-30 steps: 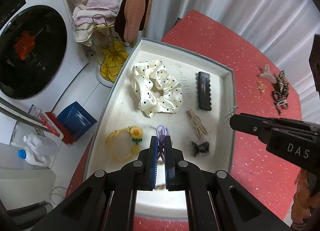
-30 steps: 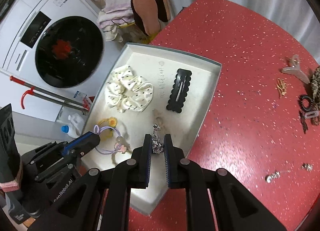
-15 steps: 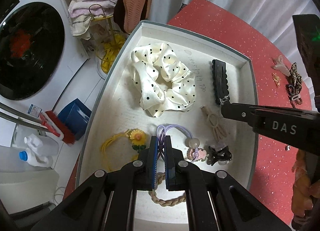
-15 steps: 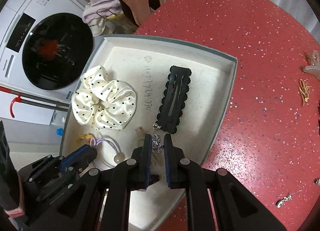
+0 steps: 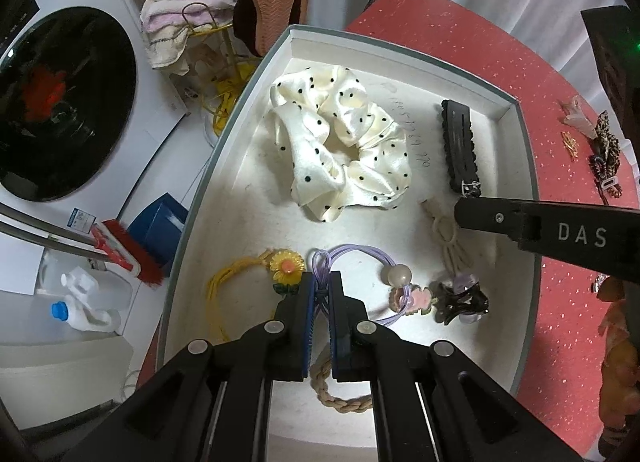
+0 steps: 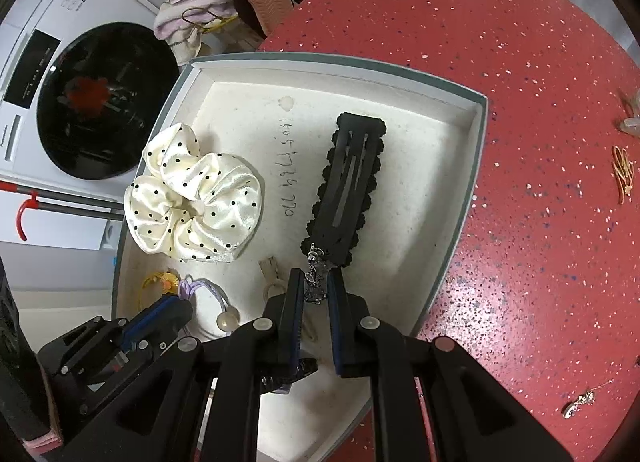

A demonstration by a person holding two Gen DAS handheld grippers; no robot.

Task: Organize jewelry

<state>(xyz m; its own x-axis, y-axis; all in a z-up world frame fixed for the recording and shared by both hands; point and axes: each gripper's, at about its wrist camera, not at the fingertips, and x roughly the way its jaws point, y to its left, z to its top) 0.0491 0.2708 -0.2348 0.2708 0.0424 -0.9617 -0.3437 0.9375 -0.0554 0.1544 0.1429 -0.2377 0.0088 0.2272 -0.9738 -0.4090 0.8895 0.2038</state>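
A white tray (image 5: 404, 46) with a grey rim lies on the red table (image 5: 560, 302). My left gripper (image 5: 321, 282) is shut on a purple hair tie (image 5: 360, 256) whose bead and pink charm rest on the tray floor. In the right wrist view my right gripper (image 6: 316, 282) is shut on a small silver earring (image 6: 316, 282), low over the tray (image 6: 476, 150) by the near end of a black scalloped hair clip (image 6: 348, 186). A polka-dot cream scrunchie (image 5: 340, 142) lies further back.
In the tray also lie a yellow flower hair tie (image 5: 256, 270), a beige knotted tie (image 5: 444, 230), a dark claw clip (image 5: 460, 298) and a braided band (image 5: 336, 394). Loose jewelry (image 6: 622, 174) is scattered on the table at the right. A washing machine (image 5: 52, 102) stands left of the table.
Both grippers have come down toward the tray floor with their items still held. The purple tie's bead and charm now lie on the tray. The right gripper has moved toward the black clip.
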